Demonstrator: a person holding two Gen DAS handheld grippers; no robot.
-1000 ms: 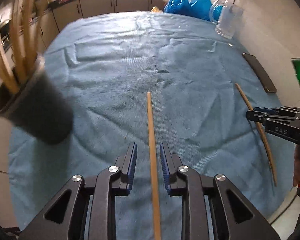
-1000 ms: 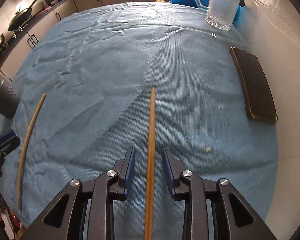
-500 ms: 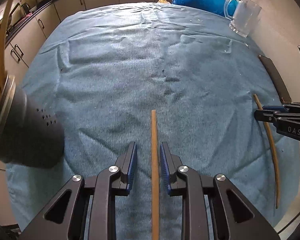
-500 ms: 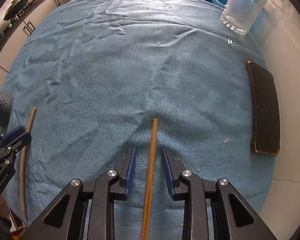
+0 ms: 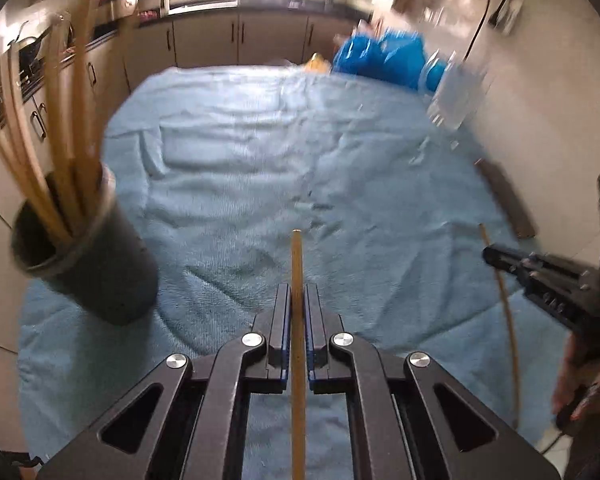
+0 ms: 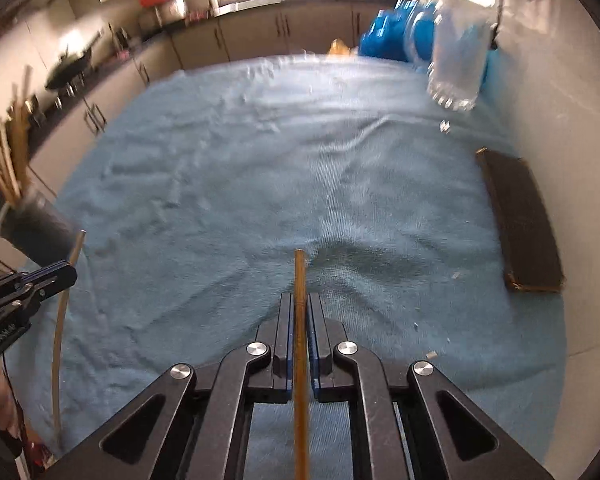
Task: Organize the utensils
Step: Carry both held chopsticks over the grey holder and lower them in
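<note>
My left gripper point(image 5: 297, 294) is shut on a wooden chopstick point(image 5: 296, 256) that points forward over the blue cloth point(image 5: 260, 160). My right gripper point(image 6: 300, 302) is shut on a second wooden chopstick point(image 6: 299, 276). A dark utensil cup point(image 5: 88, 256) holding several wooden chopsticks stands at the left in the left wrist view, and it shows at the far left in the right wrist view point(image 6: 36, 228). The right gripper with its chopstick shows at the right in the left wrist view point(image 5: 500, 258). The left gripper shows at the left in the right wrist view point(image 6: 66, 272).
A glass mug point(image 6: 458, 64) and blue bags point(image 6: 392, 36) stand at the far right corner. A dark flat phone point(image 6: 520, 216) lies along the right edge by the white wall. Kitchen cabinets point(image 5: 204, 40) run behind the table.
Both grippers have closed on their chopsticks and lifted, tilting the views up toward the cabinets. The cup now sits closer to the left gripper's front left.
</note>
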